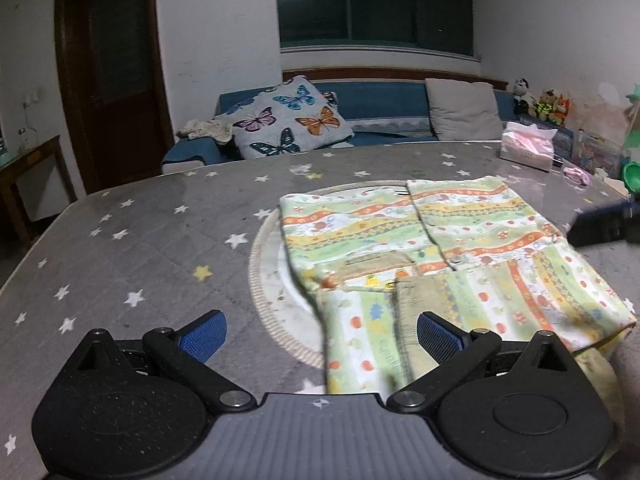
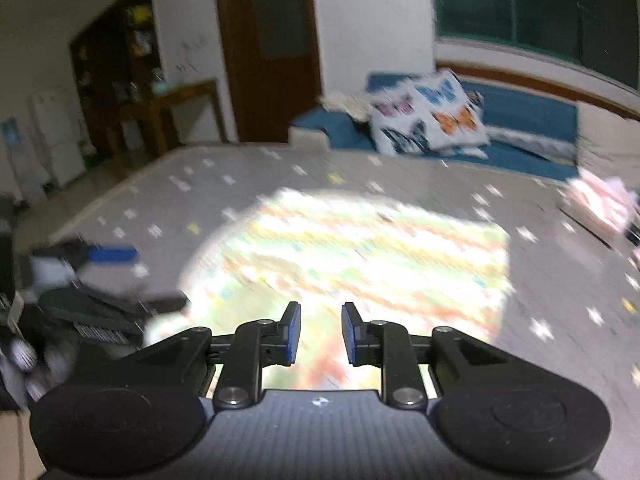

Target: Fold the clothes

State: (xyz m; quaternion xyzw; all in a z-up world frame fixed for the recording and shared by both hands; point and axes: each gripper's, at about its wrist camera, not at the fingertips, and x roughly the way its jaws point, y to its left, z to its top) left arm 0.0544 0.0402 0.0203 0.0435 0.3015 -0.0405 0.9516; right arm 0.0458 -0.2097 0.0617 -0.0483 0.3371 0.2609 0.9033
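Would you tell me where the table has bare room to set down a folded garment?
Free: the starred tablecloth left of the patterned garment, toward the sofa-side edge. Crowded: the right edge, by the tissue box.

Soft printed cotton-like cloth makes up the garment, with ribbed beige cuffs. The table is covered by a matt grey star-print cloth under a glossy clear sheet. The left gripper is formed of matt black plastic, with ridged blue pads and metal pivot screws. The door is seen in dark polished wood.
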